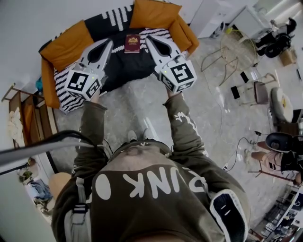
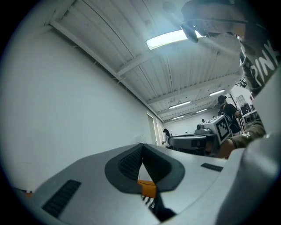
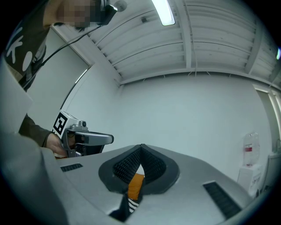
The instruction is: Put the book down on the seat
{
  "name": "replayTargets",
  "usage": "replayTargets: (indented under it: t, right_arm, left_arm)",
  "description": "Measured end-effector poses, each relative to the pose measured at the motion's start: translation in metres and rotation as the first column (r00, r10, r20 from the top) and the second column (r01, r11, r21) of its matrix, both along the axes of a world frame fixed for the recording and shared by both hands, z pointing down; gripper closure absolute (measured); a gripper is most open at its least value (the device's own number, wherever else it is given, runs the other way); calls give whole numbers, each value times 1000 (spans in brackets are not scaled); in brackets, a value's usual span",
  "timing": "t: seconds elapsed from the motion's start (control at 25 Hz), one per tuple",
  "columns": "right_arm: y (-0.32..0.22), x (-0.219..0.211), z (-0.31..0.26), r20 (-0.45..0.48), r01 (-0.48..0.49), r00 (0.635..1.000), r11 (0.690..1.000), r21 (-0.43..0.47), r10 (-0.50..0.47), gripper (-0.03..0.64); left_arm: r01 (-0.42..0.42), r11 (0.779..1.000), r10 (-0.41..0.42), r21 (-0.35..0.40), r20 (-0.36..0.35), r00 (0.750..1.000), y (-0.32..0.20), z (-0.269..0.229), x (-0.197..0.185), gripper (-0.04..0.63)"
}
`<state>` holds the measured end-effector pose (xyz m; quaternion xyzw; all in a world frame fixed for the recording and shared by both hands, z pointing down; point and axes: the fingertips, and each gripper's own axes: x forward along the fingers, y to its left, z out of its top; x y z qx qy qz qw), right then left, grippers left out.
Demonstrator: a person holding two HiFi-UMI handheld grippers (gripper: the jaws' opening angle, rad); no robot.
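A dark red book [image 1: 132,43] lies flat on the black-and-white patterned seat [image 1: 118,66] of an orange armchair, free of both grippers. My left gripper [image 1: 110,42] hangs just left of the book with its jaws shut and nothing in them. My right gripper [image 1: 147,38] is just right of the book, also shut and empty. In the left gripper view the jaws [image 2: 142,147] meet at their tips, with a bit of orange cushion [image 2: 147,188] showing below them. In the right gripper view the jaws [image 3: 141,148] also meet at the tip.
The armchair has orange cushions [image 1: 154,13] at its back and sides. A wooden shelf [image 1: 26,116] stands to the left. Wire chairs [image 1: 236,47], cables and gear sit on the grey floor to the right. Each gripper view shows the other gripper [image 2: 206,137] [image 3: 83,138].
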<state>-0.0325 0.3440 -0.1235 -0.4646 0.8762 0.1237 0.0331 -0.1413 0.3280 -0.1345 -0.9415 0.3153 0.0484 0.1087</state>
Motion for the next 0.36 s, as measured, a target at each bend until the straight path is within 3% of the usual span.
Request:
replayTargets:
  t: [0.36]
  right_arm:
    - [-6, -3, -1, 1, 6, 1000, 1000, 3, -6, 607]
  left_arm:
    - [5, 1000, -5, -2, -4, 1000, -5, 2, -3, 592]
